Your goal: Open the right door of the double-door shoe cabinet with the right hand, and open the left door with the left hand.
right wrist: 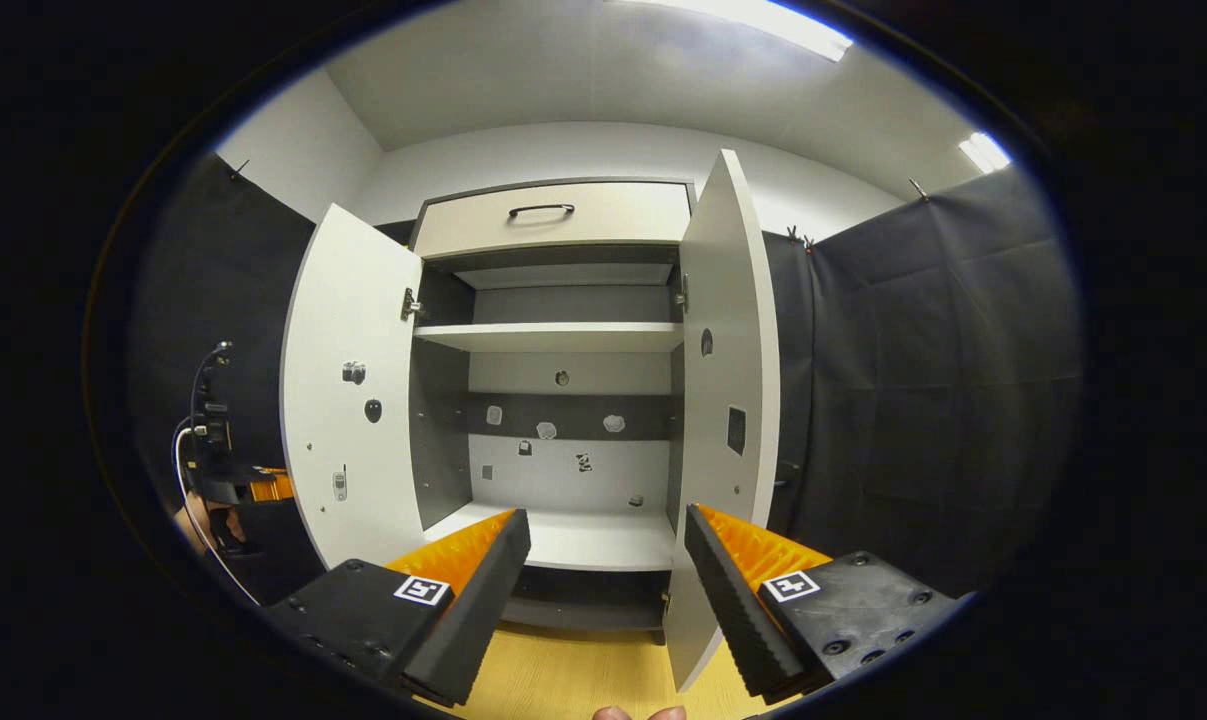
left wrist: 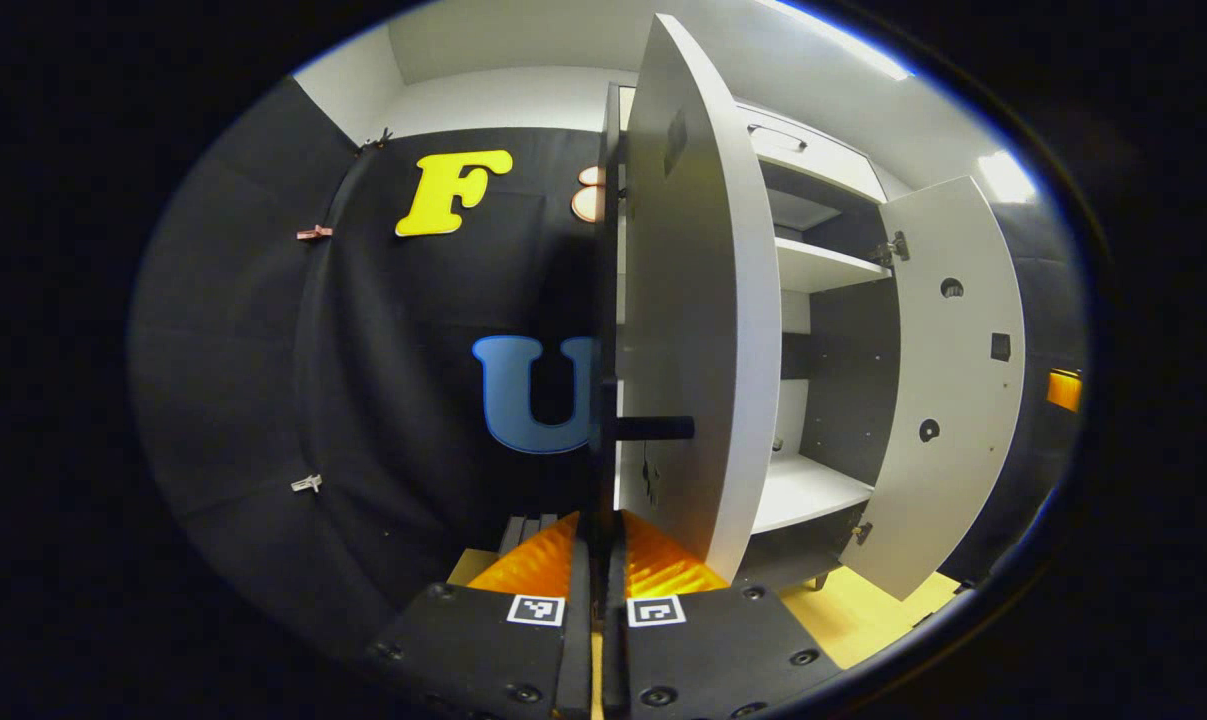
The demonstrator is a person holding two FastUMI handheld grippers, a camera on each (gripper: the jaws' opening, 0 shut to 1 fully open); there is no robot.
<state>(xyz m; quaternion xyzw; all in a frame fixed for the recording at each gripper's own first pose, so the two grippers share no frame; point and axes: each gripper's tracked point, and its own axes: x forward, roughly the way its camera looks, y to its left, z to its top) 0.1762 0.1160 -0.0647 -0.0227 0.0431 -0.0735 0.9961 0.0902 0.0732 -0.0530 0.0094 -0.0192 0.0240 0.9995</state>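
The shoe cabinet (right wrist: 553,215) stands with both doors swung out. In the left gripper view I look along the left door (left wrist: 703,330) edge-on. Its dark edge runs down between the fingers of my left gripper (left wrist: 600,530), which is shut on the door just below the black handle (left wrist: 653,428). The right door (left wrist: 953,380) stands open beyond. In the right gripper view, my right gripper (right wrist: 608,535) is open in front of the cabinet and holds nothing. The right door (right wrist: 728,400) stands just above its right finger. The left door (right wrist: 353,400) is on the left.
Inside the cabinet are white shelves (right wrist: 553,337) and a closed drawer with a black handle (right wrist: 541,210) on top. Black cloth walls flank the cabinet. The floor (right wrist: 583,680) is yellow wood. A hand with cables (right wrist: 208,470) shows behind the left door.
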